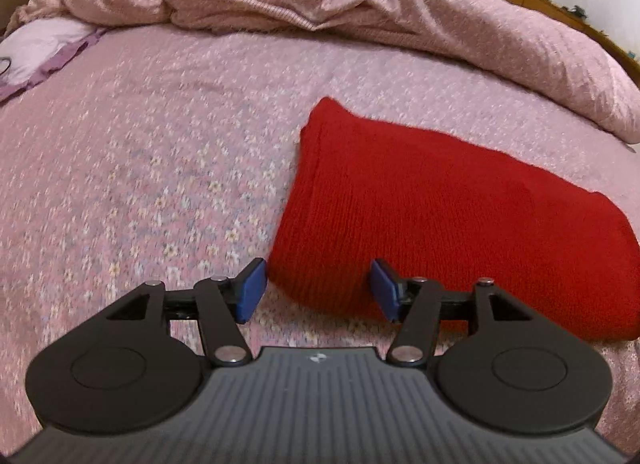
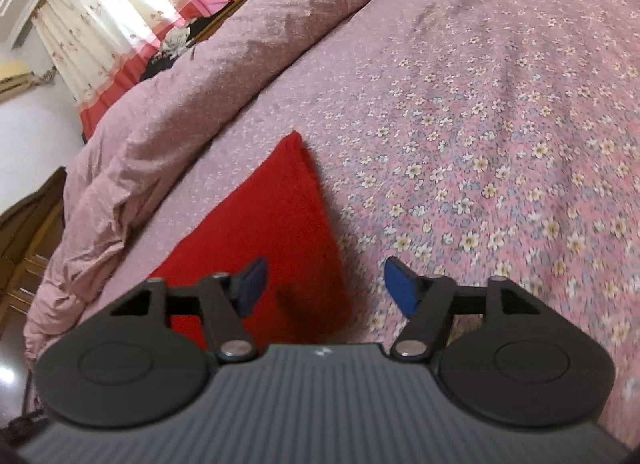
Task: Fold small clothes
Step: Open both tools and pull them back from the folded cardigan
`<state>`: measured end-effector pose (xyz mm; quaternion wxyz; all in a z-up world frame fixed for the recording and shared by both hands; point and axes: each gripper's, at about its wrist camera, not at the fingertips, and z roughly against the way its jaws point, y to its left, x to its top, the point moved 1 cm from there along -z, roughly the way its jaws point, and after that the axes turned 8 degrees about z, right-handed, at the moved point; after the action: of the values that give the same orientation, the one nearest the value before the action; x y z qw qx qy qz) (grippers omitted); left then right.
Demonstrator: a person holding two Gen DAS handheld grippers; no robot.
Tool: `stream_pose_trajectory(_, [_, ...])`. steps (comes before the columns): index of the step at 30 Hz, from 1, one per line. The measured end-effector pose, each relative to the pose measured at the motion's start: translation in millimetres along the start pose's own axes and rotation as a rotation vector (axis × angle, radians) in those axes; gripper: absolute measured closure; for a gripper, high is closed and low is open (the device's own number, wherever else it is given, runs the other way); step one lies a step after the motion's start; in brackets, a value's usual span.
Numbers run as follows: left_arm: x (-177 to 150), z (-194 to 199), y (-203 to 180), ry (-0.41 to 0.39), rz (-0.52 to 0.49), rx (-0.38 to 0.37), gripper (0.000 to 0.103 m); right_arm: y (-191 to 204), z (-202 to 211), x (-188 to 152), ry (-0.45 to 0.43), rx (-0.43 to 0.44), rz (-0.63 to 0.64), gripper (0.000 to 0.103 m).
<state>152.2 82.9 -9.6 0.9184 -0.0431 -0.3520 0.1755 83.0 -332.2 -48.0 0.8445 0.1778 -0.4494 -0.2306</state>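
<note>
1. Left wrist view: I see my left claw (image 1: pixel 318 290) released, its blue pads (image 1: pixel 251 290) standing apart with nothing pressed between them. The red knit garment (image 1: pixel 440 216) lies folded flat on the bed (image 1: pixel 140 168), ahead of this claw and off to the right. Its near-left corner sits between the two pads, and the right pad overlaps the near edge; I cannot tell whether it touches the cloth. The garment's long axis runs from that near edge away and to the right, toward the rumpled pink quilt (image 1: pixel 360 4).

2. Right wrist view: my right claw (image 2: pixel 324 288) is also released, jaws wide, nothing gripped. Here the red knit garment (image 2: pixel 260 232) lies ahead and to the left, tapering to a far corner near the quilt (image 2: pixel 200 96). The left pad hangs over the red cloth, the right pad over the flowered bed (image 2: pixel 500 164), so the garment's right-hand edge passes between the jaws.

3. My judgement: each claw straddles its own side of the near end, about equally close. The next fold would likely go along the long axis, away from me.
</note>
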Motion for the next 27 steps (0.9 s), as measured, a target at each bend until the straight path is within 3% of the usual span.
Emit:
stream_pose_trajectory(4, [-5, 1, 0, 0.019, 0.036, 0.002, 0.039, 5, -3, 0, 0.065, 0.033, -0.024, 0.031])
stream_pose_trajectory(7, [-8, -1, -3, 0.034, 0.025, 0.004, 0.038, 7, -8, -1, 0.107, 0.08, -0.11, 0.028])
stream_pose_trajectory(9, [-8, -1, -3, 0.035, 0.018, 0.009, 0.038, 9, -12, -5, 0.117, 0.082, -0.157, 0.023])
stream_pose_trajectory(14, [-6, -2, 0, 0.042, 0.028, 0.003, 0.038, 12, -27, -16, 0.151, 0.09, -0.234, 0.023])
stream_pose_trajectory(22, [-4, -5, 4, 0.05, 0.041, 0.002, 0.037, 12, -41, -17, 0.061, 0.092, -0.319, 0.021])
stream_pose_trajectory(27, [-4, -5, 6, 0.044, 0.052, 0.001, 0.037, 14, -47, -18, 0.003, 0.094, -0.306, 0.021])
